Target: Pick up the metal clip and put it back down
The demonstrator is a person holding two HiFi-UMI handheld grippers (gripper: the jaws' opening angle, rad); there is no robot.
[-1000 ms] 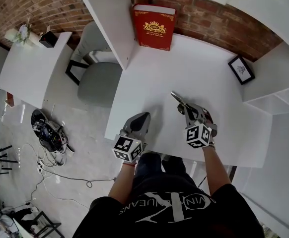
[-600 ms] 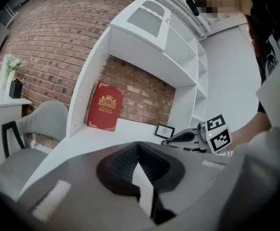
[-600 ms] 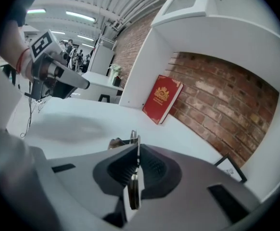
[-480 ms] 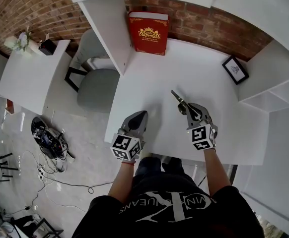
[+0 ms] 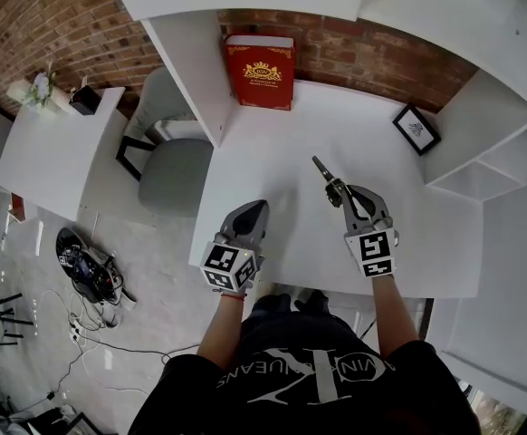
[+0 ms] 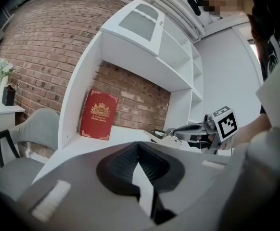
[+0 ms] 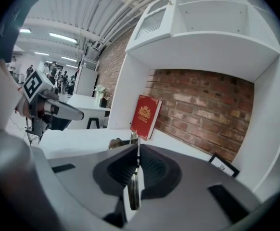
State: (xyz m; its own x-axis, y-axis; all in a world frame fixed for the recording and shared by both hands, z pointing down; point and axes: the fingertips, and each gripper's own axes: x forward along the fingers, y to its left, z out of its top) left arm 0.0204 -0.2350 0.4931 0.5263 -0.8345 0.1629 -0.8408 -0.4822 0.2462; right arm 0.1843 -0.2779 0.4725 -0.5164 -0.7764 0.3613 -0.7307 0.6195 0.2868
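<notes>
While its jaws are pinching the metal clip [image 5: 325,172] edge-on between the pads, the right gripper [image 5: 340,192] is holding it over the white desk [image 5: 273,143], the clip's tip pointing toward the red book [image 5: 259,71]. Alongside, the left gripper [image 5: 253,214] is hovering near the desk's front edge, jaws pressed together on nothing.
</notes>
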